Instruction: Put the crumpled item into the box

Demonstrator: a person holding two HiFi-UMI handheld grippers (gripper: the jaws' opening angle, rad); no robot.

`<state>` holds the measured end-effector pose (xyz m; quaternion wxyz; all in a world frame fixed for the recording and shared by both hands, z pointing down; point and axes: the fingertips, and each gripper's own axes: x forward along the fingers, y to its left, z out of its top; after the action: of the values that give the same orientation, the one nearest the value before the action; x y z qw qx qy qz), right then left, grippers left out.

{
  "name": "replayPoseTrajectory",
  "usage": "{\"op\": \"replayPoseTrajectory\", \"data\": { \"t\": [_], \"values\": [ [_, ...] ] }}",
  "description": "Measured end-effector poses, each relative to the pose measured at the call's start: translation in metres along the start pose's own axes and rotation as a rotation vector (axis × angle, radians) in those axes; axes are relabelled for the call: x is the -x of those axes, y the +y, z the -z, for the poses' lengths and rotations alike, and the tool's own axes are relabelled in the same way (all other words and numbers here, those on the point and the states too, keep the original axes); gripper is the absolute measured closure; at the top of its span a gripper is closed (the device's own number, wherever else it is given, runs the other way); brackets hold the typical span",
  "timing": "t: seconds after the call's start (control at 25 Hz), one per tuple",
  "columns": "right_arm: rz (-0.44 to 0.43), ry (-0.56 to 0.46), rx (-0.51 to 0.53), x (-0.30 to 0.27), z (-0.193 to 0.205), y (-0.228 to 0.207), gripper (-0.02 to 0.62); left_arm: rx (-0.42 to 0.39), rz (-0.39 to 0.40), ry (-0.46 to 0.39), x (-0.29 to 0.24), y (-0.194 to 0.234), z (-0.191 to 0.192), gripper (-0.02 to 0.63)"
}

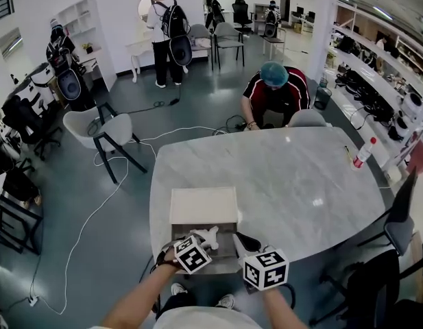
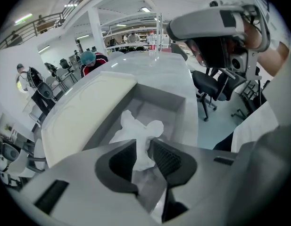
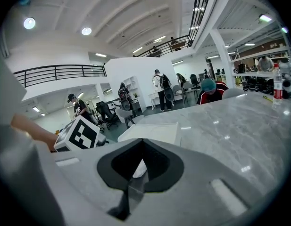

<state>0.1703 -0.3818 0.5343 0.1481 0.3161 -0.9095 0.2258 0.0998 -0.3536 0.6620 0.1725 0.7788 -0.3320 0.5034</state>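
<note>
Table (image 1: 293,184): pale marble, rounded, takes up the middle of the head view.

Person in a teal cap (image 1: 274,88): bends low just beyond the far edge, partly hidden behind a grey chair back (image 1: 307,118).

Lid (image 1: 203,205): cream, lies flat on the table, touching the far side of the box.

Box (image 1: 225,253): open, grey inside, sits right at the table's near edge. Takes the free end of the white item. Near wall hidden in the head view behind the two marker cubes.

Left tongs (image 2: 144,145): clamped on the crumpled item, poised over the open box.

Right tongs (image 3: 143,142): tips pressed together, gripping nothing. Sit by the box's right wall, apart from the item. Through the slit behind the tips shows a white scrap, too small to identify.

Crumpled item (image 2: 136,126): white, paper-like, pinched at one end between the left pads. Spreads its loose lobes over the box's grey inside. Cannot tell whether it touches the bottom. Pinched end hidden by the pads.

Bottle (image 1: 364,152): clear with a red cap, stands near the table's far right edge, well apart from the box.
</note>
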Motion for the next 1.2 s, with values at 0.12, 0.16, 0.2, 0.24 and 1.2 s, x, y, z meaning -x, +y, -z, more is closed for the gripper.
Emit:
{"op": "replayPoseTrajectory", "data": {
  "t": [0.12,0.16,0.2,0.24,1.2],
  "values": [
    [-0.005,-0.001,-0.006,0.000,0.001,0.003,0.591,0.021,-0.035,-0.029,0.010,0.004,-0.002,0.522],
    [-0.006,-0.002,-0.008,0.000,0.001,0.004,0.591,0.027,-0.045,-0.039,0.013,0.006,-0.003,0.522],
    [-0.006,-0.003,-0.008,-0.001,0.000,0.005,0.591,0.036,-0.053,-0.051,0.017,0.008,-0.004,0.522],
    [-0.006,-0.004,-0.009,-0.001,0.000,0.007,0.591,0.048,-0.059,-0.066,0.021,0.009,-0.005,0.522],
    [0.061,-0.118,0.061,-0.018,-0.043,0.108,0.591,0.454,-0.144,-0.727,0.195,0.062,0.001,0.571]
  ]
}}
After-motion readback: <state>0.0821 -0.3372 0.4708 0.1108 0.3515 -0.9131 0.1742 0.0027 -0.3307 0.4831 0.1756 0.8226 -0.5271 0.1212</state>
